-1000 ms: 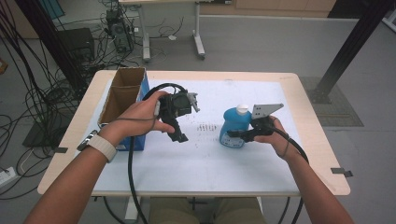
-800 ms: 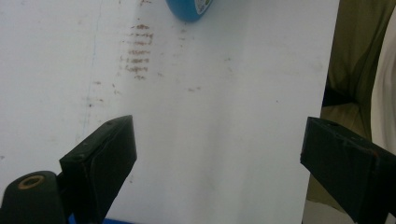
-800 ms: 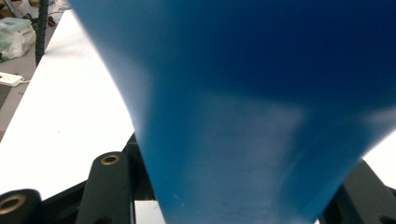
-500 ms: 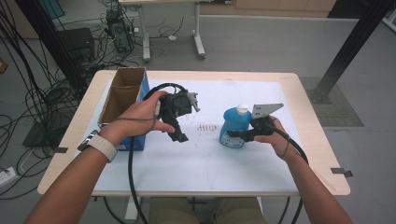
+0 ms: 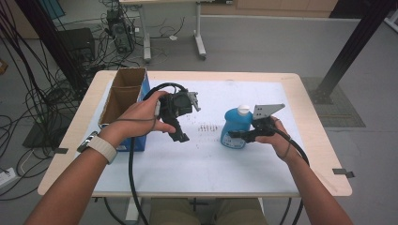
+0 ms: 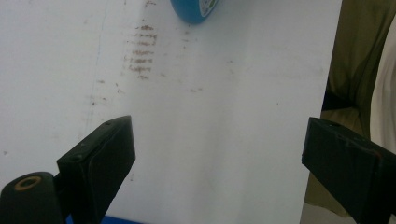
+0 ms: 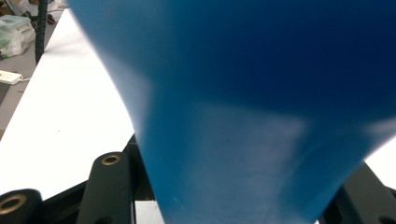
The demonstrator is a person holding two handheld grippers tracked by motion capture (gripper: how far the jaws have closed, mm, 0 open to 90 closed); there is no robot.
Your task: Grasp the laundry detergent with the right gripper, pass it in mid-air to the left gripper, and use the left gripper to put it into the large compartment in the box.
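Note:
A blue bottle (image 5: pixel 236 125) with a white cap stands on the white table cover, right of centre. My right gripper (image 5: pixel 233 136) is shut on its lower body; in the right gripper view the bottle (image 7: pixel 243 93) rises close between the two black jaws. My left gripper (image 5: pixel 181 136) hovers left of the bottle and points down at the cover. Its jaws have just been opening and stand wide with nothing between them (image 6: pixel 215 158). The bottle's base (image 6: pixel 194 9) peeks in at the top of the left gripper view.
An open cardboard box (image 5: pixel 123 93) with a blue side stands at the table's left edge. Brown smudges (image 5: pixel 206 127) mark the cover between the grippers. Cables and desk legs are on the floor beyond the table (image 5: pixel 197 197).

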